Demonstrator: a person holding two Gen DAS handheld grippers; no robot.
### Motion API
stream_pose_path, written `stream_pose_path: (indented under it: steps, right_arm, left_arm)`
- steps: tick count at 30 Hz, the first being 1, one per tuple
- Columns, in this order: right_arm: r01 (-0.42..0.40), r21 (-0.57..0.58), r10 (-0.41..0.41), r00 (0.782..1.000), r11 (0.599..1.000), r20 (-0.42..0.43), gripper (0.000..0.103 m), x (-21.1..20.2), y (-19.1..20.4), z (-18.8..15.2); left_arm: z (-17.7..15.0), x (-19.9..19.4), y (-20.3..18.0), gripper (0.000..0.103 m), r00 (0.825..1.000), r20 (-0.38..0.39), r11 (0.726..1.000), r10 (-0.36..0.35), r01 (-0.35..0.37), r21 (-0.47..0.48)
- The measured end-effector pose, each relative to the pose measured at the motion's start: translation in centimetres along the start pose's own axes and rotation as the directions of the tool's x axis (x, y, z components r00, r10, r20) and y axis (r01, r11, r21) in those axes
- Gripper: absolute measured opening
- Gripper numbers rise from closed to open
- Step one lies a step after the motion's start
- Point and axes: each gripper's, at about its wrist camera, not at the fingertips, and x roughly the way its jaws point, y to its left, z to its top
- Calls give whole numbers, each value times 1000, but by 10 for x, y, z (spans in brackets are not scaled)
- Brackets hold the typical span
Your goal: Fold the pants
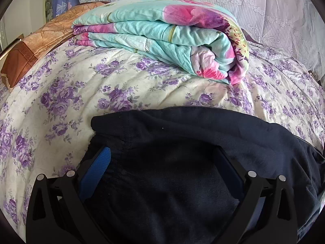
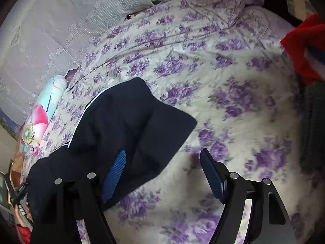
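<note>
Purple-flowered bed (image 1: 142,77) carries dark pants (image 2: 130,118); left gripper (image 1: 162,162) and right gripper (image 2: 162,170) jaws spread wide, clamping nothing.

pants (image 1: 182,162): cut off bottom and right, hide the left gripper's right pad
bedsheet (image 2: 233,111): blurred
red cloth (image 2: 300,46): cropped right

We see the dark navy pants (image 1: 182,162) (image 2: 121,122) lying partly folded on the bed, a thin white stripe along one edge, the squared-off end flat and slightly creased.
</note>
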Motion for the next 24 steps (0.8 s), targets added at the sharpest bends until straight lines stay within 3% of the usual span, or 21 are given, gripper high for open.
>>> stream_pose_path:
  steps: [1,2,3,6,9,11,13,14,15,17,19,24]
  right_arm:
    - [-10,20,10,1000,1000,1,74,10,2,1]
    - [-20,26,19,1000,999,17,59,21,8,3]
    - [-12,20,11,1000,1000,29,27,26,13,4]
    - [-35,-13,36,996,999,84,23,18,27,5]
    - [4,-74,8,986,997,166,23,-33,16,0]
    - [40,-79,-30,991,996,129,26,-57,-8,-13]
    - [109,-121,-113,993,987,-24,50,-57,-32,-37]
    - [179,-140,-189,980,974,-56,58,-57,-40,-46]
    - [246,-156,-253,967,957,-30,62,-65,-45,-56]
    - [258,-152,-250,966,954,69,65,-90,-44,-59]
    - [189,-145,-170,976,971,136,65,-107,-36,-50]
    - [112,-179,-94,990,978,105,65,-74,-17,-4]
  left_arm:
    - [0,0,0,98,1000,0,1000,0,0,0]
    - [0,0,0,98,1000,-1,1000,0,0,0]
    - [0,0,0,98,1000,0,1000,-1,1,0]
    - [0,0,0,98,1000,2,1000,-7,7,-5]
    - [0,0,0,98,1000,2,1000,-8,8,-5]
    - [1,0,0,98,1000,1,1000,-8,8,-1]
    - [0,0,-1,98,1000,-1,1000,3,-3,5]
    - [0,0,-1,98,1000,-1,1000,5,-5,6]
    - [0,0,-1,98,1000,0,1000,4,-4,5]
    - [0,0,-1,98,1000,1,1000,2,-2,4]
    - [0,0,-1,98,1000,1,1000,3,-3,5]
    - [0,-1,1,98,1000,5,1000,-9,9,-2]
